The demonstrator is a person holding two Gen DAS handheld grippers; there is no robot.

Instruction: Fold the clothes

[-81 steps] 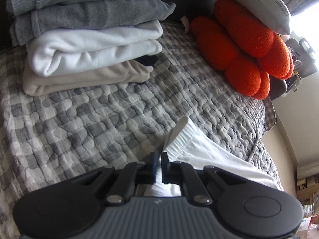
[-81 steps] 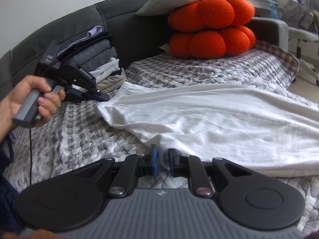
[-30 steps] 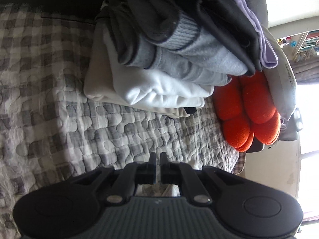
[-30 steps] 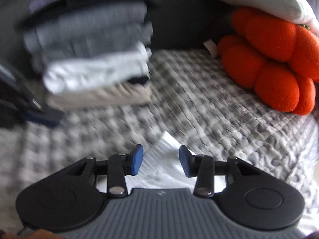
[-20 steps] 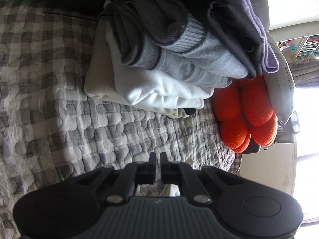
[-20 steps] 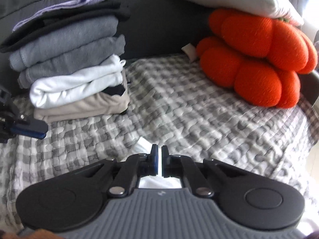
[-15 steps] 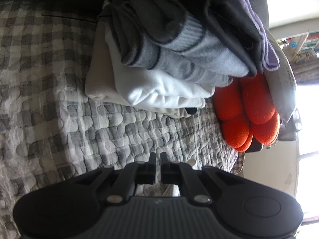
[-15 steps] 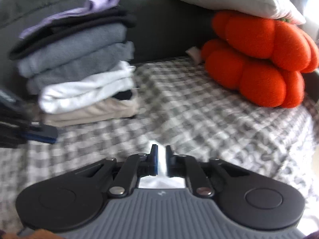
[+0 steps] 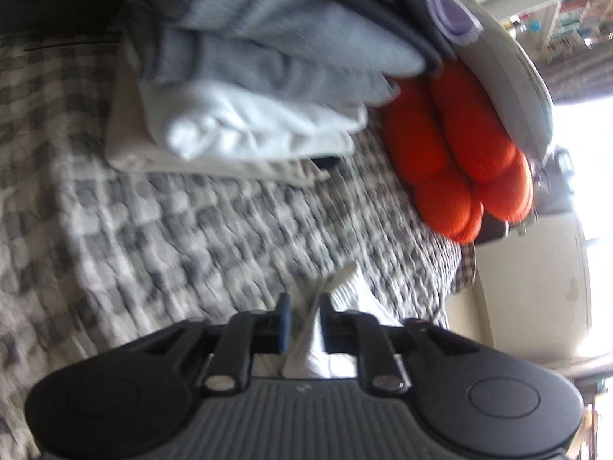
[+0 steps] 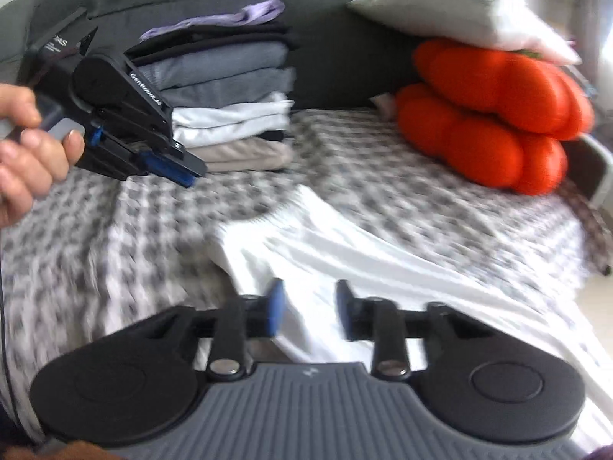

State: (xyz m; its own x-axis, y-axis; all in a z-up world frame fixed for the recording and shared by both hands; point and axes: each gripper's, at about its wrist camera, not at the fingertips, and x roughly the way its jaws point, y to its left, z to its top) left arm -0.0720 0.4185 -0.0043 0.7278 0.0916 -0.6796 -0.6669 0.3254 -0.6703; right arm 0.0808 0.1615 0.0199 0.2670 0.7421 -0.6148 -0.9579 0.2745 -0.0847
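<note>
- Right tongs [image 10: 308, 312]: jaws just opened, spread above the white garment [image 10: 383, 264], touching nothing.
- Left tongs [image 9: 304, 322]: jaws just parted; a white fold stands between them, unpinched.
- Garment: folded once on the checked bed cover [image 10: 402, 176]; further folds remain.
- Stack of folded clothes [image 10: 226, 88]: already finished.

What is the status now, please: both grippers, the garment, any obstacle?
Left hand-held gripper and right hand-held gripper open, jaws just parted. White garment lies loose on the quilt, partly folded. Folded stack stands clear behind.
</note>
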